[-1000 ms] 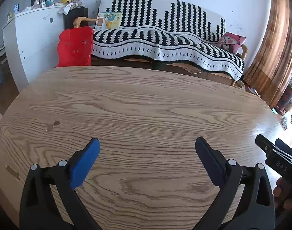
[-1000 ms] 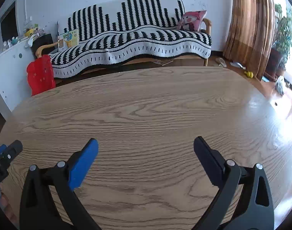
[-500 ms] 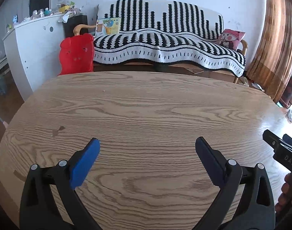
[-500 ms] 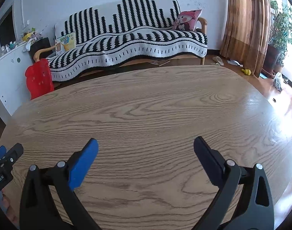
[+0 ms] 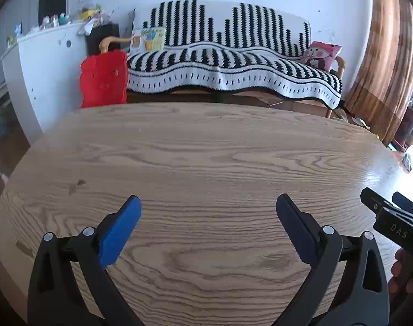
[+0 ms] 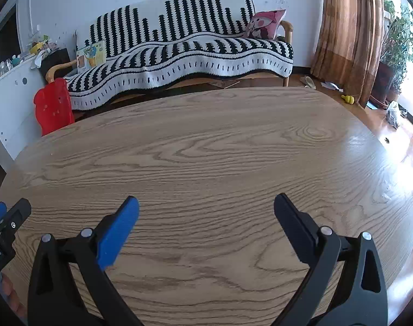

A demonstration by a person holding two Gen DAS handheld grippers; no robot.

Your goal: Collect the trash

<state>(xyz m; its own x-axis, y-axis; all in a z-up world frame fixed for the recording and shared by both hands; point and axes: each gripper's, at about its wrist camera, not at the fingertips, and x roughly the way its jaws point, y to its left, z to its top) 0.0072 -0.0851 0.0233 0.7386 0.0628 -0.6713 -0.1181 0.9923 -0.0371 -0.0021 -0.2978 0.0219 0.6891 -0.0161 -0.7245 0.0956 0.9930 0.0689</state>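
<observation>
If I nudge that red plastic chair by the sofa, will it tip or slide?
The red chair looks like thin moulded plastic, so probably light. It appears tall and narrow, so a high push may tip it. Low down, it would likely slide on the smooth wooden floor.

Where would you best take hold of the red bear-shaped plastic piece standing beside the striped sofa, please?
Probably the top edge of the red bear-shaped plastic piece, between its two rounded ears, from above: it stands upright, leaving that edge free for jaws straddling front and back. Its thickness is unclear.
</observation>
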